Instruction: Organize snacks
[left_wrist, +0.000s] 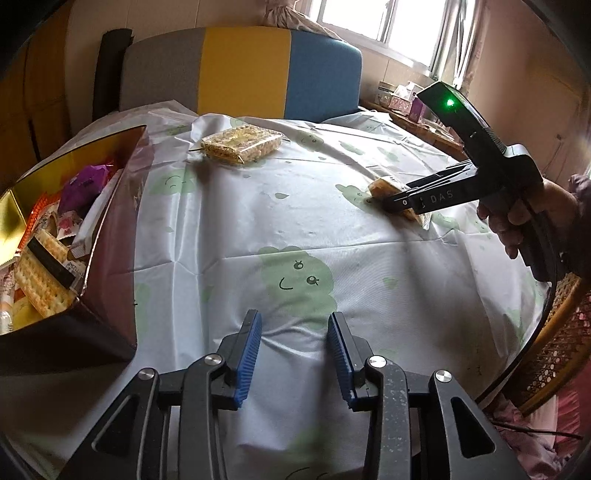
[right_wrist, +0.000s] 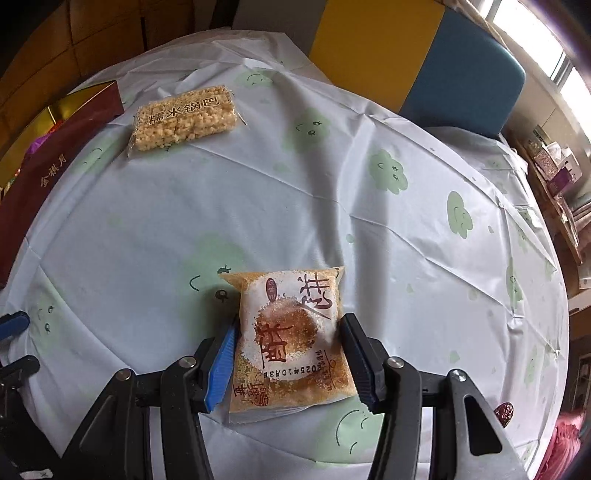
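Note:
A small orange-and-white cake packet lies on the tablecloth between the fingers of my right gripper. The jaws sit at both its sides, seemingly touching it. In the left wrist view the right gripper covers most of that packet. A rice cracker pack lies at the far side of the table; it also shows in the right wrist view. A dark red box with a gold lining, full of several snacks, stands at the left. My left gripper is open and empty above the cloth.
The round table has a pale cloth with green cloud faces. A grey, yellow and blue chair back stands behind it. A wicker chair is at the right. A red date lies near the table's right edge.

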